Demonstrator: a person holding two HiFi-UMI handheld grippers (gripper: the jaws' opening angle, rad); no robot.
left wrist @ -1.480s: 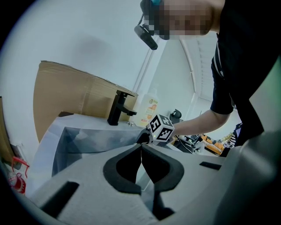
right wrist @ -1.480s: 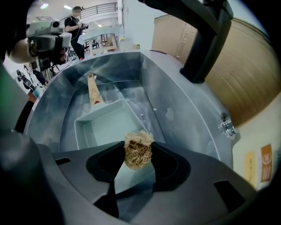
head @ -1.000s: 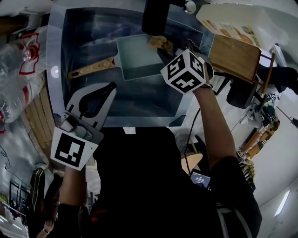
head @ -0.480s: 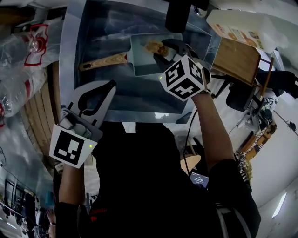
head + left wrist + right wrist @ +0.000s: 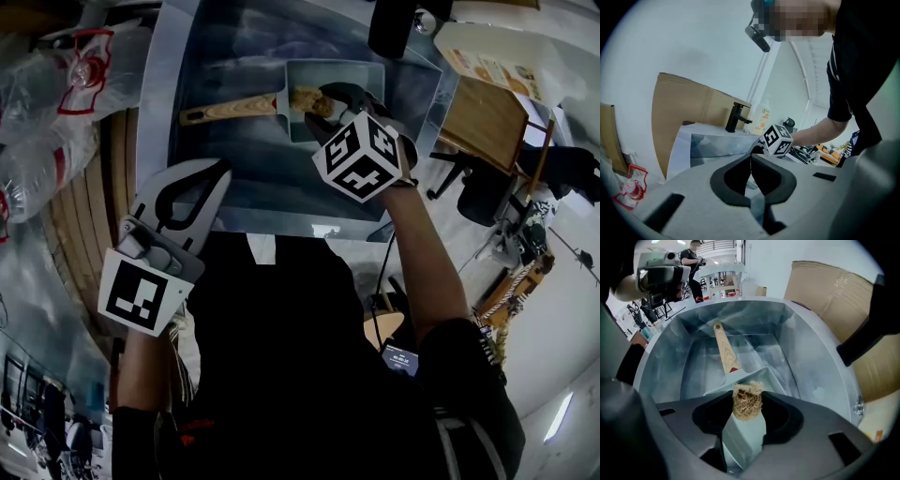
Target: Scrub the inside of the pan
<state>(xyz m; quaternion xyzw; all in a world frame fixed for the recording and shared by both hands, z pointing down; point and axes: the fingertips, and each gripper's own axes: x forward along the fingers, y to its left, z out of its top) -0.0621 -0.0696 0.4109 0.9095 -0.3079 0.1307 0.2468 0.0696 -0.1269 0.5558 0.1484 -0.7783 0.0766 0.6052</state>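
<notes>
A square pale-blue pan (image 5: 339, 97) with a wooden handle (image 5: 230, 109) lies in the steel sink (image 5: 246, 178). My right gripper (image 5: 323, 98) reaches into the pan, shut on a tan fibre scrubber (image 5: 309, 100). In the right gripper view the scrubber (image 5: 747, 401) sits pinched between the jaws over the pan (image 5: 744, 430), the handle (image 5: 724, 350) pointing away. My left gripper (image 5: 221, 172) hovers over the sink's near rim, shut and empty; its jaws (image 5: 750, 162) meet in the left gripper view.
A black tap (image 5: 391, 26) stands at the sink's far edge. A wooden board (image 5: 480, 122) lies right of the sink, with a white plate (image 5: 487, 52) behind it. Plastic bags (image 5: 56, 112) lie on the slatted counter at the left. A cardboard sheet (image 5: 834, 315) leans behind the sink.
The view has shifted, so sink and pan appear further right and higher. My right gripper with the scrubber has moved across the pan toward the handle side. The left gripper holds its place.
</notes>
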